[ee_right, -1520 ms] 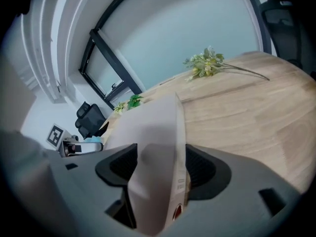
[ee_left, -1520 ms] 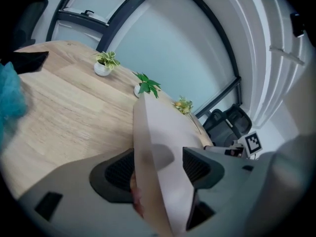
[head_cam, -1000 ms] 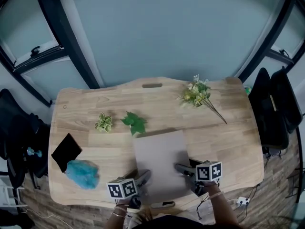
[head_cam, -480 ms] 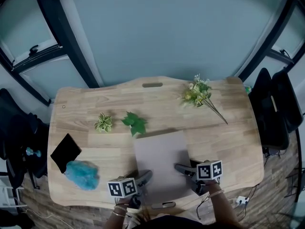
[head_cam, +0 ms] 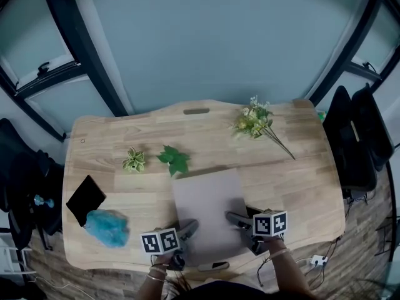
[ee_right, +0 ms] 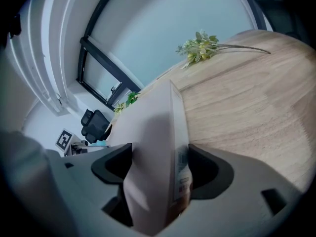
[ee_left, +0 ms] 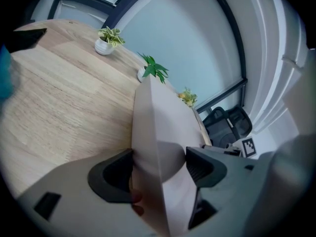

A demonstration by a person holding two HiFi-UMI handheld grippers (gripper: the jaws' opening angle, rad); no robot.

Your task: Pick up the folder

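Folder (head_cam: pixel 209 212) is lying flat on the table (head_cam: pixel 300 167), near edge at the table's front, so it isn't lifted yet. Left gripper (ee_left: pixel 159 164) & right gripper (ee_right: pixel 160 168) are straddling its near corners. Both sets of jaws have just been opening and are standing wide apart w/ the folder between, not clamping. Remaining, imo: closing both, then lifting.

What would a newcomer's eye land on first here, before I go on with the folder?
The grey folder lies at the near middle of the wooden table, with the left tool and right tool straddling its two near corners. Both tools' jaws have just been opening, with the folder between them. Next come the fluffy blue thing at the near left and the flower sprig at the far right.
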